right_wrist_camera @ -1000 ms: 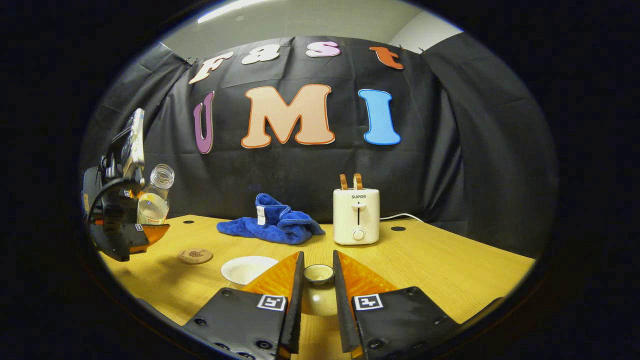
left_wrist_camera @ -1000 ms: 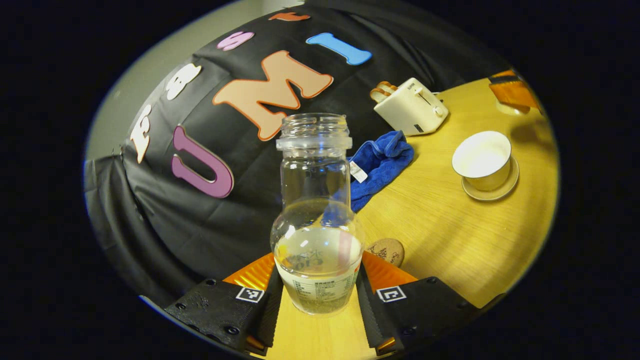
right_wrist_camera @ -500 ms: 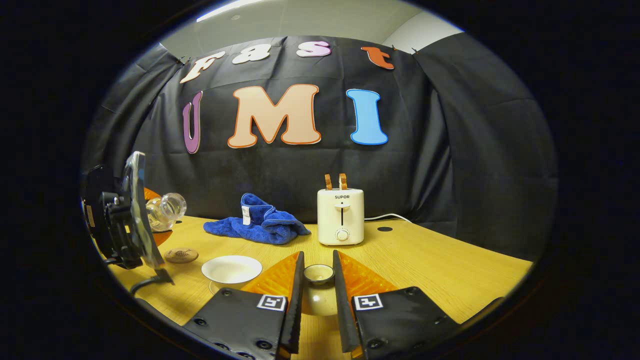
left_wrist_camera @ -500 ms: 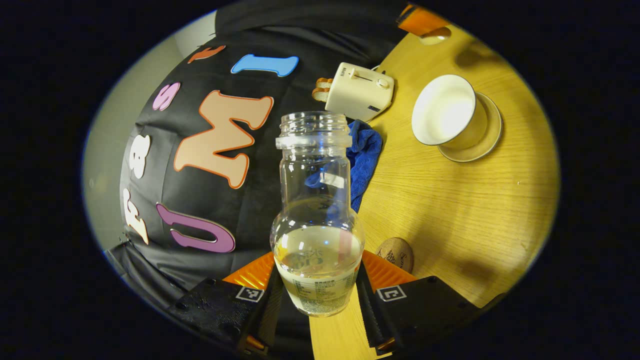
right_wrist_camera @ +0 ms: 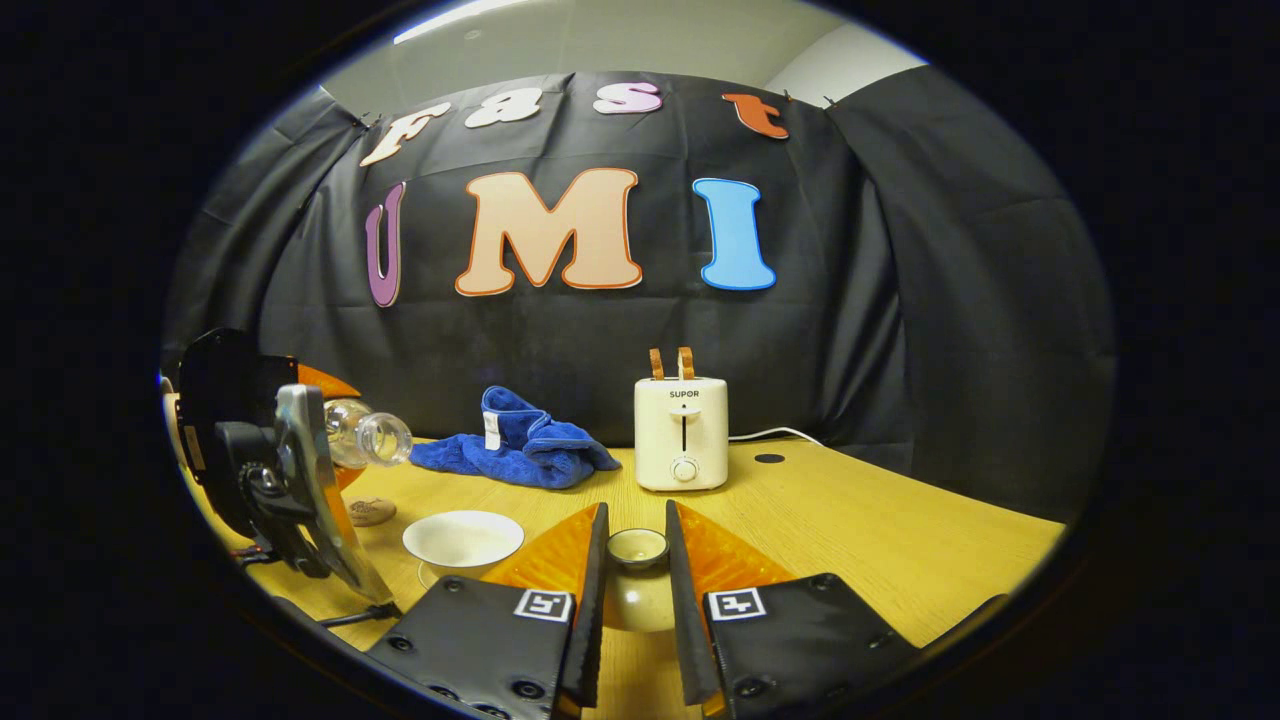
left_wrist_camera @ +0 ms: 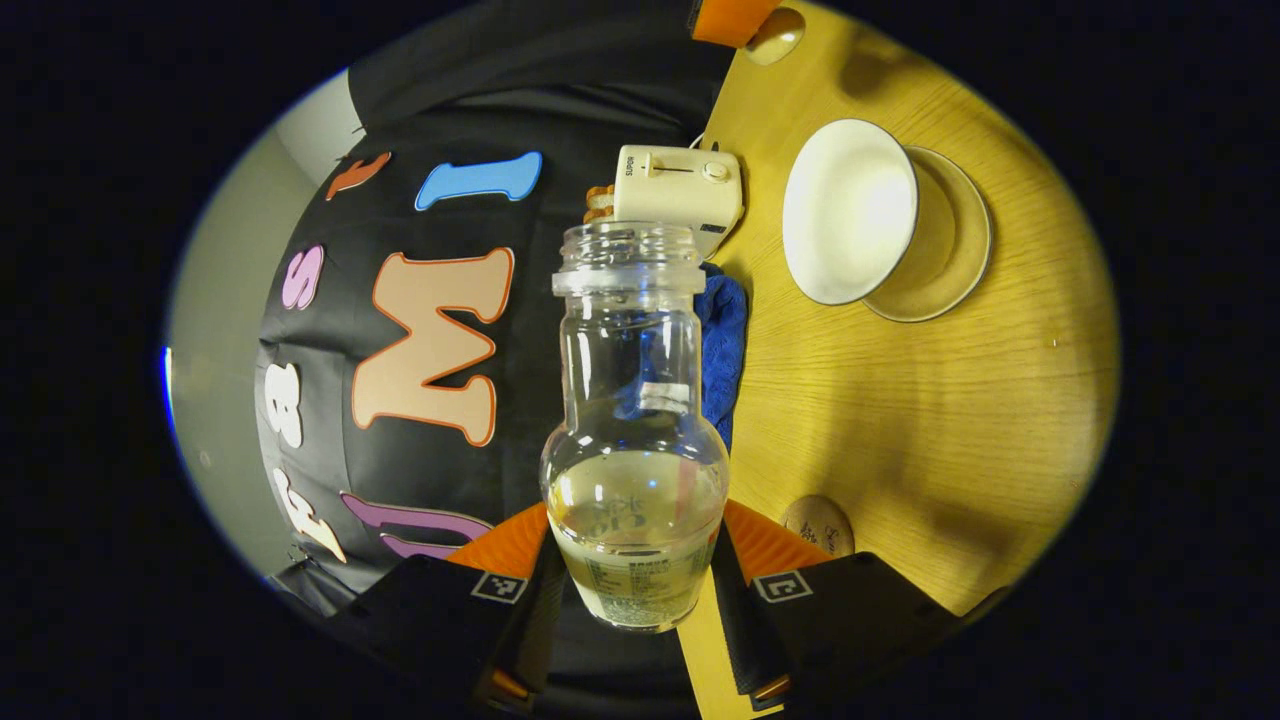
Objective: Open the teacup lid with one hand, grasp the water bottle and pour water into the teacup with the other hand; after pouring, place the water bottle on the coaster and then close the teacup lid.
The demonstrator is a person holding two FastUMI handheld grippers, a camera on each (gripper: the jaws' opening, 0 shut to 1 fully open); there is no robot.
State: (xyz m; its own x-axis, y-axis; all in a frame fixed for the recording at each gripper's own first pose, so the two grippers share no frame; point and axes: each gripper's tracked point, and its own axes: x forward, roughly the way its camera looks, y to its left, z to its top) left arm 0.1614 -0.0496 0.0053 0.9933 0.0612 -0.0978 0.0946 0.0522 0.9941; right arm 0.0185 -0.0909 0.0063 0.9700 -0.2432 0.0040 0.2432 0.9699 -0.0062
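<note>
One water bottle [left_wrist_camera: 634, 430], one teacup [left_wrist_camera: 850, 212], one lid [right_wrist_camera: 638, 547], one coaster [left_wrist_camera: 818, 524] — we're holding two.
Left gripper [left_wrist_camera: 634, 590] fingers pinch the bottle, lying near-horizontal, mouth toward the teacup; right gripper [right_wrist_camera: 636, 560] fingers pinch the lid right of the teacup.

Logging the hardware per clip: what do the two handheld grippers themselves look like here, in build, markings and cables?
Each gripper has two flat black finger plates with screw heads, each carrying a small square black-and-white tag. The right gripper and the left gripper show this close up. From the right gripper view, the left gripper's body is a bulky black housing with a silvery upright part and a black cable trailing beneath.
</note>
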